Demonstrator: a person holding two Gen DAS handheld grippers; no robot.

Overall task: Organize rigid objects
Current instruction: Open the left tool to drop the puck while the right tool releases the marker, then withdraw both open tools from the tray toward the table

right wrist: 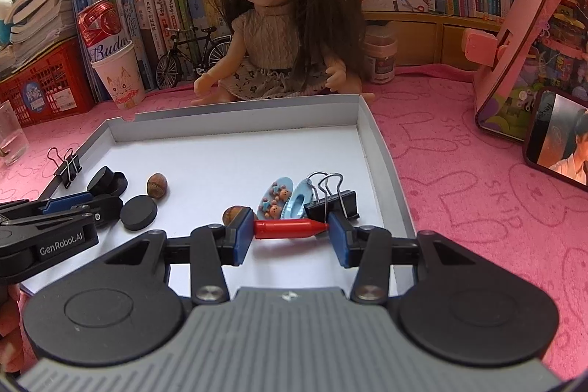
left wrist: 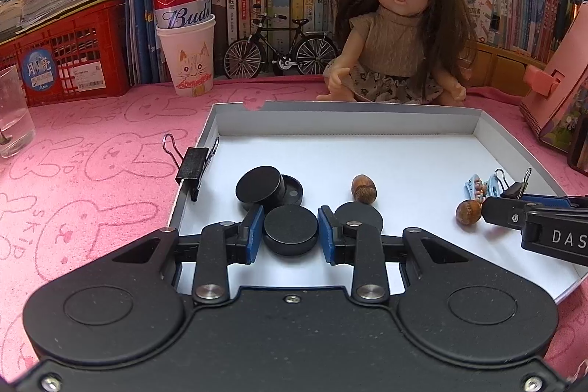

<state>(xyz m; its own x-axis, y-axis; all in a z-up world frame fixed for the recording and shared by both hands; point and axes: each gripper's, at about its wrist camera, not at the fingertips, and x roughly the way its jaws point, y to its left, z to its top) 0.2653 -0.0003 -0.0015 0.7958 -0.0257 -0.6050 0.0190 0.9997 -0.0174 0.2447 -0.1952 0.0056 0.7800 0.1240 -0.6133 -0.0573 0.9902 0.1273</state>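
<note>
While both grippers are working over the white tray [left wrist: 367, 123], the left gripper [left wrist: 291, 230] is clamping 1 black disc [left wrist: 290, 228] edge to edge, keeping it level; the right gripper [right wrist: 291, 230] is pinching a red crayon-like stick [right wrist: 290, 229] end to end; only the right wrist view is showing that stick, the blue hair clips [right wrist: 279, 195] and the binder clip [right wrist: 336, 199] closely.

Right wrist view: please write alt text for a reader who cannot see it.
The right gripper is shut on a red bullet-shaped piece, held lengthwise over a white tray. Just beyond lie a black binder clip and blue hair clips; a doll sits behind.
</note>
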